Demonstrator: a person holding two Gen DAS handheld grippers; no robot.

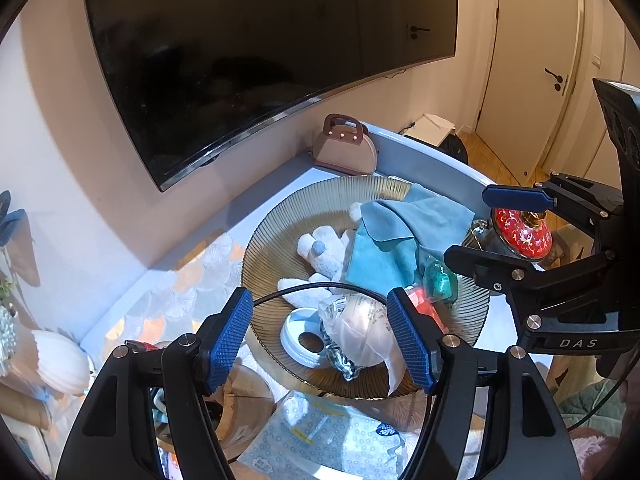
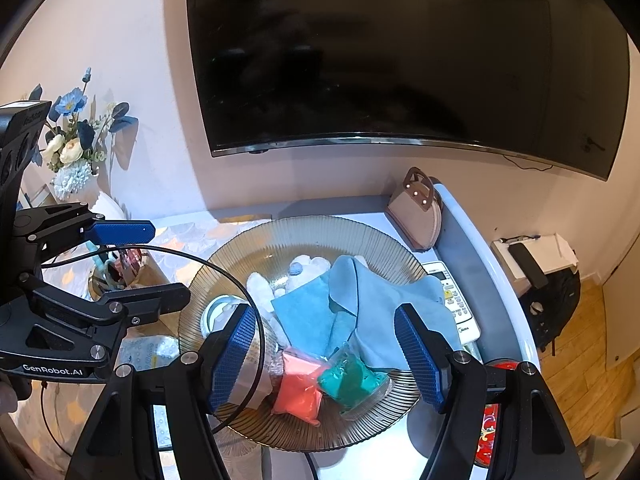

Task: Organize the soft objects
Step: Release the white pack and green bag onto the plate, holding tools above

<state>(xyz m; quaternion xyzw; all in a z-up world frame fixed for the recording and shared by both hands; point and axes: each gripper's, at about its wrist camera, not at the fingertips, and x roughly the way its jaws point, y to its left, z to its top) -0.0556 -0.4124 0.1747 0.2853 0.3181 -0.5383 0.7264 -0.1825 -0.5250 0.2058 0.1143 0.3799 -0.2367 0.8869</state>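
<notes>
A ribbed, smoky glass plate [image 2: 304, 232] on the bench [image 2: 472, 240] holds the soft things: a folded blue cloth [image 2: 384, 300], a white plush toy [image 1: 324, 252], crinkly coral [image 2: 298, 388] and teal [image 2: 352, 376] packets. Both the left gripper [image 1: 320, 340] and the right gripper [image 2: 326, 356] hover above, jaws apart, gripping nothing. "GenRobot.AI" and "DAS" mark their frames. The plate nearly reaches the bench's rounded edge.

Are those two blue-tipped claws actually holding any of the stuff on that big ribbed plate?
No. The left gripper and right gripper both hang open above the plate; nothing sits pinched between their pads.
</notes>
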